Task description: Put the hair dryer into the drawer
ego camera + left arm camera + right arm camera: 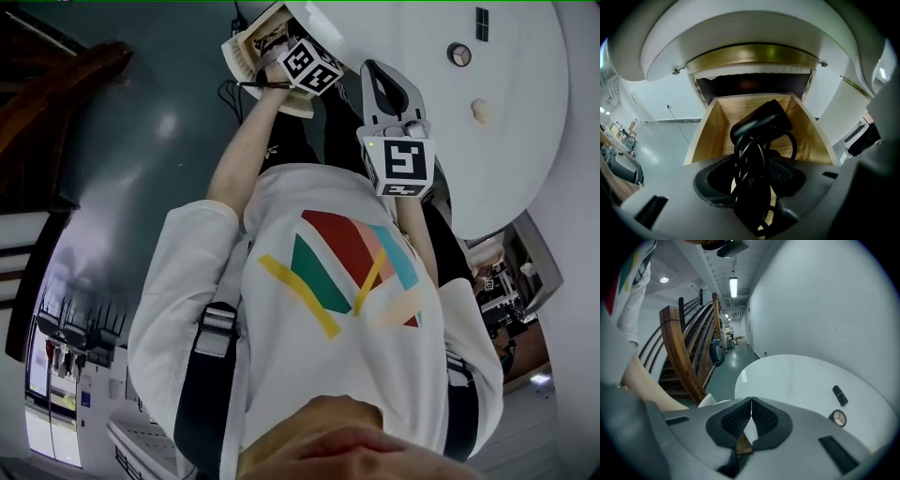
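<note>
The black hair dryer (761, 123), with its cord looped around it, hangs nose-first over the open wooden drawer (808, 136). My left gripper (751, 171) is shut on its handle and cord. The drawer sticks out from under the round white table (740, 33). In the head view the left gripper (298, 62) reaches over the drawer (246, 49) at the table's edge, and the dryer is hidden there. My right gripper (751, 402) is shut, tips touching with nothing between them, and hovers over the tabletop (797, 376). In the head view the right gripper (382, 86) sits right of the left one.
On the white tabletop lie a small round compact (837, 417), a black stick-like case (840, 395) and, in the head view, a pale round item (481, 111). A wooden staircase (682, 348) rises to the left of the table. A black cable (677, 123) trails on the grey floor.
</note>
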`<state>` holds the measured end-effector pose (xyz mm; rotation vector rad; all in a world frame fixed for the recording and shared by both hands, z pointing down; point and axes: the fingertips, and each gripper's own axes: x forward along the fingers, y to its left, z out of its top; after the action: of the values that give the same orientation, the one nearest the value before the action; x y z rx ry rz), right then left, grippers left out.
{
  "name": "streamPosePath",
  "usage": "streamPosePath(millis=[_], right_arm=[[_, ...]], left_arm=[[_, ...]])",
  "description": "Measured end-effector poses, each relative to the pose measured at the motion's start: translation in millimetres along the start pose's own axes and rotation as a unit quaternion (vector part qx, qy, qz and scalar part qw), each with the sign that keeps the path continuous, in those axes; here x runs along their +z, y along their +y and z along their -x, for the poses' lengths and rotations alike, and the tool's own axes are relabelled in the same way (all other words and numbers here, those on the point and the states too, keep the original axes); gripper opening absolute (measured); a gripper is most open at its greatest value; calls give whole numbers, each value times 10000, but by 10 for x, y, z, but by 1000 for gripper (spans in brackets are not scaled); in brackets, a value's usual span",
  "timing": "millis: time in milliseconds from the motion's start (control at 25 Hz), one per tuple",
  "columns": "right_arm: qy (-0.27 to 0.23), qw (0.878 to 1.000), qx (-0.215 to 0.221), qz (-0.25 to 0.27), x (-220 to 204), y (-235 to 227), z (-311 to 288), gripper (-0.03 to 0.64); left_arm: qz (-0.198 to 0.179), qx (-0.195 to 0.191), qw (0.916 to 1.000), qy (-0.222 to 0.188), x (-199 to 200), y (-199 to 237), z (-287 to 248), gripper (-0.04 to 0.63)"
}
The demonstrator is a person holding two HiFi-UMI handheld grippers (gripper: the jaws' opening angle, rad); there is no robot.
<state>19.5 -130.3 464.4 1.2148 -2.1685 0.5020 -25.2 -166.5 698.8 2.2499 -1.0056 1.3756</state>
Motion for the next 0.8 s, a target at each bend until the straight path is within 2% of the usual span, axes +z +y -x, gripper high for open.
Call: streamPosePath(millis=[200,520,800], right_arm=[[78,10000,-6,-26,-55,57,-14,12],[103,9998,-61,142,-107,139,-25,12],[156,9998,-37,128,-192,127,-16,12]], left_arm=[[-237,-11,9997,39,-105,-5,-69,199],[-26,34,9998,169,-223,-7,-226,199],[-104,69,9998,146,-201,-45,-276,199]])
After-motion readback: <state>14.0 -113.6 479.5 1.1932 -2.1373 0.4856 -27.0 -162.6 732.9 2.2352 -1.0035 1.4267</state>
